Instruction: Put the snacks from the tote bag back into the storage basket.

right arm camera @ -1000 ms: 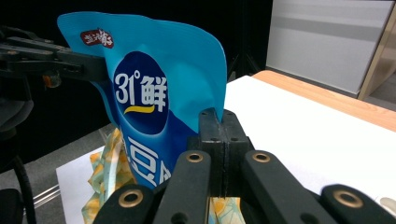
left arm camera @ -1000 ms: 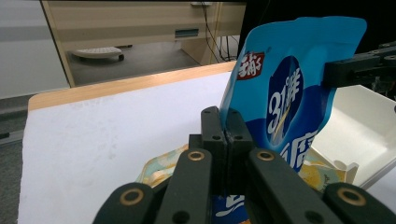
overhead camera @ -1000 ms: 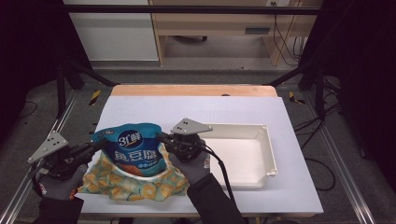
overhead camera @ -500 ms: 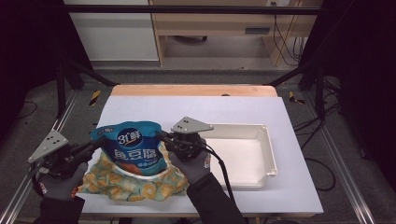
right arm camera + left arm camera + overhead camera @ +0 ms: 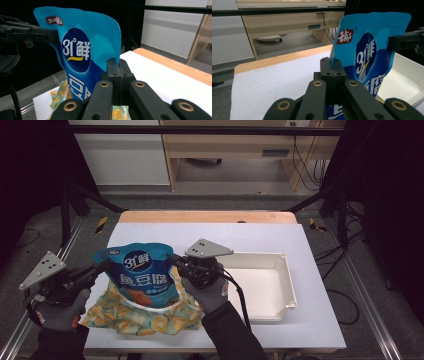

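Blue pouch (image 5: 141, 275) hangs over white table (image 5: 260, 235), wooden cabinet (image 5: 225, 145) behind.

- Left gripper (image 5: 102, 266): held in a gloved left hand (image 5: 60, 307) at the table's near-left, jaws pinched together, pointing right.
- Right gripper (image 5: 175, 261): held in a gloved right hand (image 5: 212, 292) near the middle, jaws pressed together, pointing left.
- Both forearms enter from the bottom.

white tray (image 5: 280, 295) right of tongs (image 5: 176, 262)
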Available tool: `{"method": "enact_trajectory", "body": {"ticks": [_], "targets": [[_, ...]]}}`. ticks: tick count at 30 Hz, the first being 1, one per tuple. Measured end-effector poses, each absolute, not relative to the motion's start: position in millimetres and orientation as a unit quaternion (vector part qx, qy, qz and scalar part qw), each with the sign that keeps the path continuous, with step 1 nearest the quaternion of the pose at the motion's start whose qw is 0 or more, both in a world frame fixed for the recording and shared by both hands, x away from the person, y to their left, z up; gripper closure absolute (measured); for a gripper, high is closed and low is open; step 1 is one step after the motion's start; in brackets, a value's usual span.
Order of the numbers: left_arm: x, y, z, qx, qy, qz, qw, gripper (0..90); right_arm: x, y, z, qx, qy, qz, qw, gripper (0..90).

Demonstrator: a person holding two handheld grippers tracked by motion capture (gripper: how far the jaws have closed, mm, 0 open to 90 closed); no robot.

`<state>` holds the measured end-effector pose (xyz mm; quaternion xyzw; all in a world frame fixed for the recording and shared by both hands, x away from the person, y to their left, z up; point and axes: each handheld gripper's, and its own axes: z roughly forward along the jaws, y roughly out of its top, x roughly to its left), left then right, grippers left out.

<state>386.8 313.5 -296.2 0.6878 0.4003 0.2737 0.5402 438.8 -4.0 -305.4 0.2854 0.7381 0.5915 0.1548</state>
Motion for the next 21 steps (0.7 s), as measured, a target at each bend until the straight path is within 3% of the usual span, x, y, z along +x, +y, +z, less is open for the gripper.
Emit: {"method": "enact_trajectory", "body": {"ticks": [21], "targets": [[380,315,-257,0.679,0.387,0.286,0.555,90.0,434,-6,-263,0.262,0.732,0.605,0.169,90.0]]}}
